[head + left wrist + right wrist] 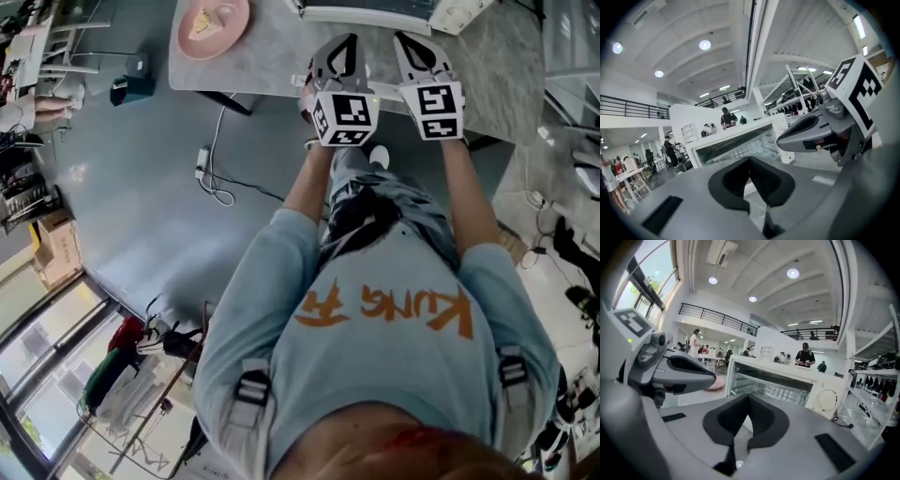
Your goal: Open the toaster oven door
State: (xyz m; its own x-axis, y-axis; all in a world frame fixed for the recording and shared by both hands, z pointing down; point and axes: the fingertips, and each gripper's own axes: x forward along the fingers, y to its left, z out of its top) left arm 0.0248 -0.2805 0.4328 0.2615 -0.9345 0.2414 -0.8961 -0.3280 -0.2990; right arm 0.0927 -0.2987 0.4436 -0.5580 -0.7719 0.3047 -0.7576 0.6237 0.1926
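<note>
I hold both arms stretched forward, side by side. The left gripper (349, 43) and right gripper (405, 41) both have their jaws closed on nothing. The toaster oven (774, 386) stands just ahead of the tips. Only the gripper views show its glass front, while the head view catches just its edge.

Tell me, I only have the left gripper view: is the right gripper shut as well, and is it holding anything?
Observer: Yes, shut. In its own view the right gripper has its jaws together with nothing between them.
Operator: Anything else nearby?
Observer: A pink plate with a slice of food on it, near the left end of the table.
Operator: And the controls?
Observer: A round dial sits at the right of the toaster oven front.
</note>
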